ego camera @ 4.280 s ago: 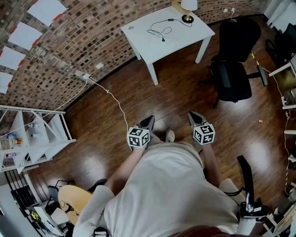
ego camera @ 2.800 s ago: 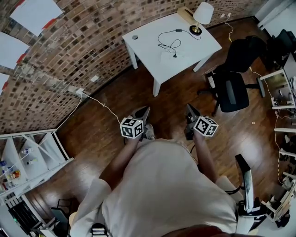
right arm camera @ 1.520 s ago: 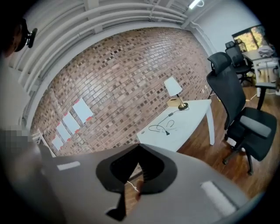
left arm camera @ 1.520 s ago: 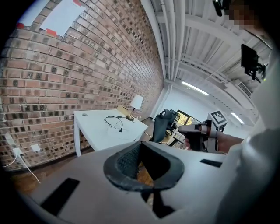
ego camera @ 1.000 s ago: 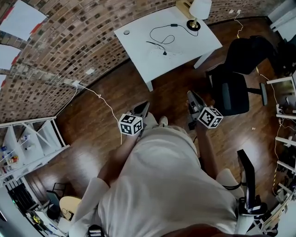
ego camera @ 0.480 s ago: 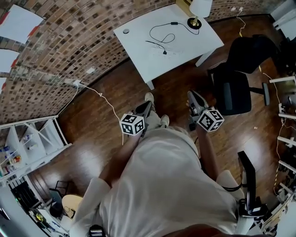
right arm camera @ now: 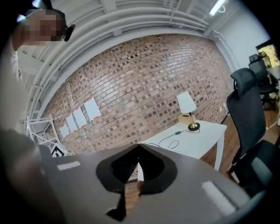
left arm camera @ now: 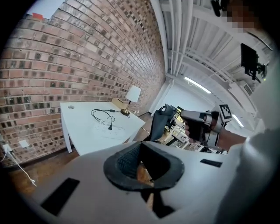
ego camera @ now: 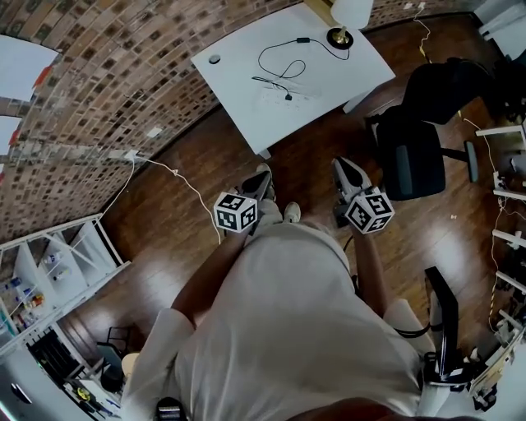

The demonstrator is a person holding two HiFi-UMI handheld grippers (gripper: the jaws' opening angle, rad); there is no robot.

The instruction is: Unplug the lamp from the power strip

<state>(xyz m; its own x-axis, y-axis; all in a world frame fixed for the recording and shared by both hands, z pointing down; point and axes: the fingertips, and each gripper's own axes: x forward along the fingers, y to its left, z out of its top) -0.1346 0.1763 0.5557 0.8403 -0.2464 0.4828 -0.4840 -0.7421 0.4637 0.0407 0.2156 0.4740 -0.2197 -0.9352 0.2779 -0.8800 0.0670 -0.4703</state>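
A brick wall [ego camera: 99,74] curved across the back of the room, above a dark wooden floor [ego camera: 189,247]. A white desk [ego camera: 246,90] stood with one long edge along this wall, and a black office chair [ego camera: 419,140] stood on the floor just beside the desk's right end.

The person stood well away from the desk's front edge and held both tools low in front of the body. The left gripper [ego camera: 260,184] had its jaws closed together with nothing between them. The right gripper [ego camera: 343,171] was the same – jaws fully closed and empty. Both pointed roughly toward the desk.

The lamp [ego camera: 345,18], with a white shade and a round dark base, stood upright at the desk's back right corner, near the wall. Its black cord [ego camera: 275,62] ran from the base toward the middle of the desk and made a loose loop there. The cord ended in a black plug [ego camera: 288,97], which sat on a pale power strip [ego camera: 275,99] near the desk's middle – the strip was hard to make out against the white top, and I could not tell how deep the plug sat in it.
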